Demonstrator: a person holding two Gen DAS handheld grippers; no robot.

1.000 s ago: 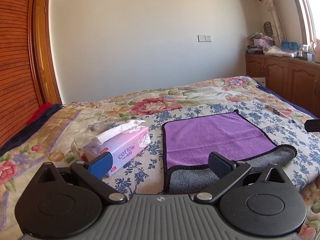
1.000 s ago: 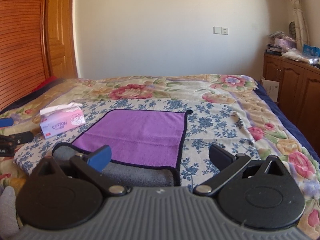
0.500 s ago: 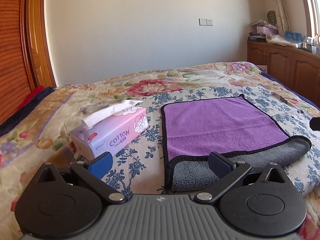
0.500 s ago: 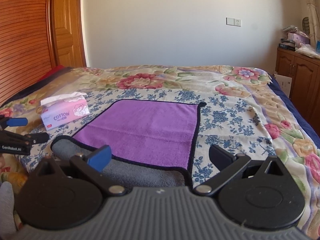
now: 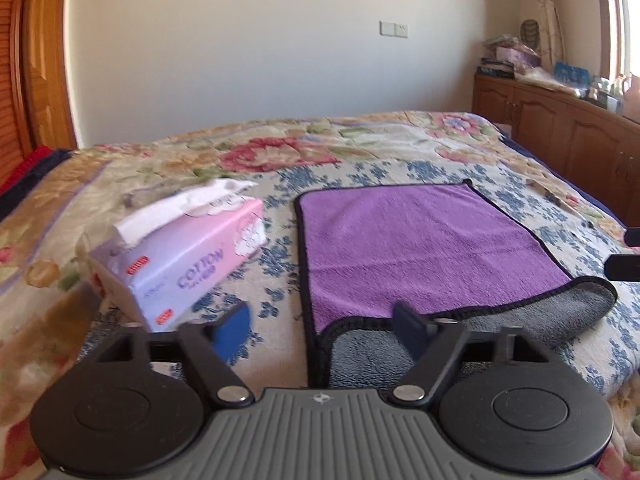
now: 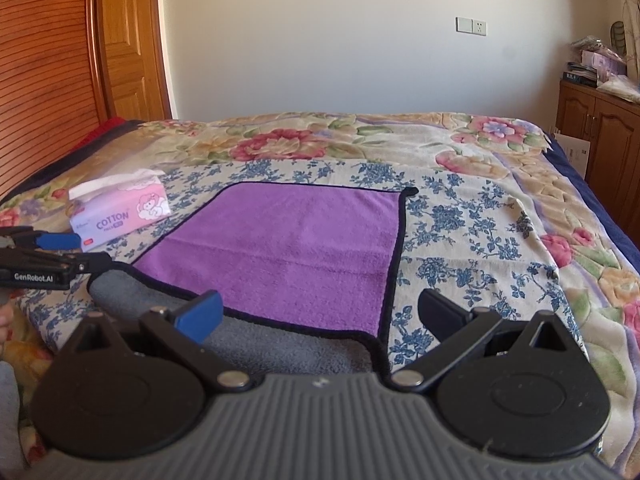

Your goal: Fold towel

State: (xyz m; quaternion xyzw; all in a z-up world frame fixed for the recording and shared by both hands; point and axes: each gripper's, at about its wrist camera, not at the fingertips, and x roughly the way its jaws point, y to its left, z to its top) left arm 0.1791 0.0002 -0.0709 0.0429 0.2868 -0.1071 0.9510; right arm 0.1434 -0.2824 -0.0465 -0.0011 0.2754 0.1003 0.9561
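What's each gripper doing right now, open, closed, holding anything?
Left gripper: open, holding nothing, over the towel's near left corner.
Right gripper: open, holding nothing, over the towel's near right corner.

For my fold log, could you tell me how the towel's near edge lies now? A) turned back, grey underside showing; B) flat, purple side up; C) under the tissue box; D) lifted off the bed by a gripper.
A: the towel shows a grey strip along its near edge, and both grippers are open.

Towel (image 5: 424, 240) flat on bed (image 5: 360, 140), near edge folded over; tissue box (image 5: 188, 256) left of towel.
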